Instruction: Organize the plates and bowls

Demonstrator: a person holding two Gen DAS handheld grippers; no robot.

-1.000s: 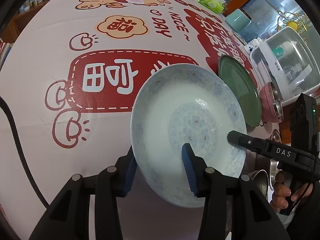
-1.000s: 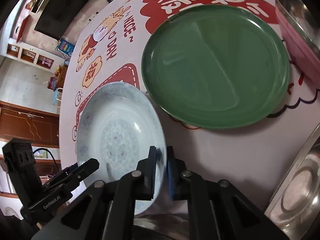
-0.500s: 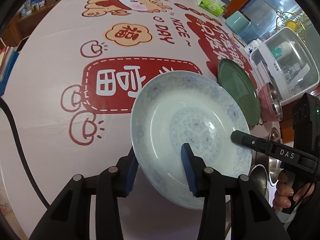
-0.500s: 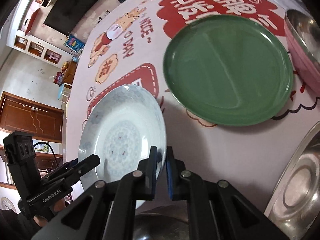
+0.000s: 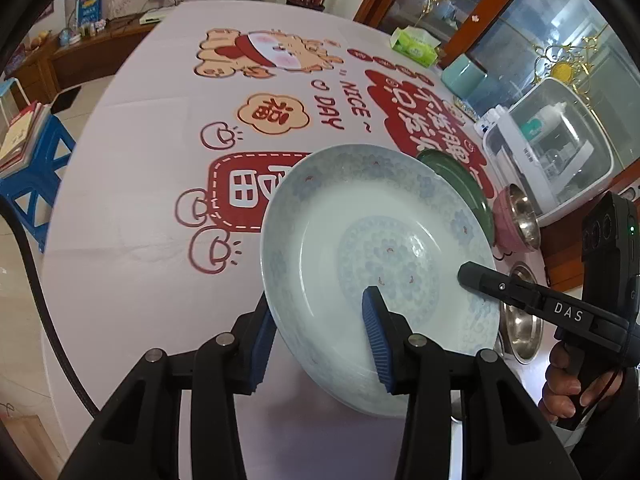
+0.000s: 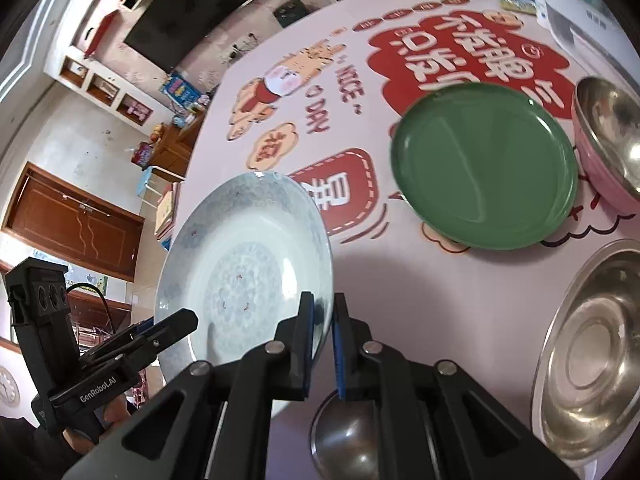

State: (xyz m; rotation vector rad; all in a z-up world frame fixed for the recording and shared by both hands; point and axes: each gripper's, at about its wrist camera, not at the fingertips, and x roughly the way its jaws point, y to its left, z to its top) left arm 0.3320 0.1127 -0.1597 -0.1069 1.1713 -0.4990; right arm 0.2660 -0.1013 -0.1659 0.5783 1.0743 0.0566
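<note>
Right gripper (image 6: 322, 344): clenched on the near rim of the patterned plate (image 6: 244, 268), one pad on each face.
Left gripper (image 5: 318, 336): jaws straddle the opposite rim, one pad under, one over; whether they truly pinch it I cannot tell.
Patterned plate: held tilted above the tablecloth (image 5: 140, 208), clear of it.
Step in hand: carrying the plate (a two-handed lift, by the look of it).
Steel bowls (image 6: 584, 364): just beside the carry path.
Green plate (image 6: 486, 164): farther on, flat; likely stacking spot.
Next move: level the plate, centre over green, lower gently.
</note>
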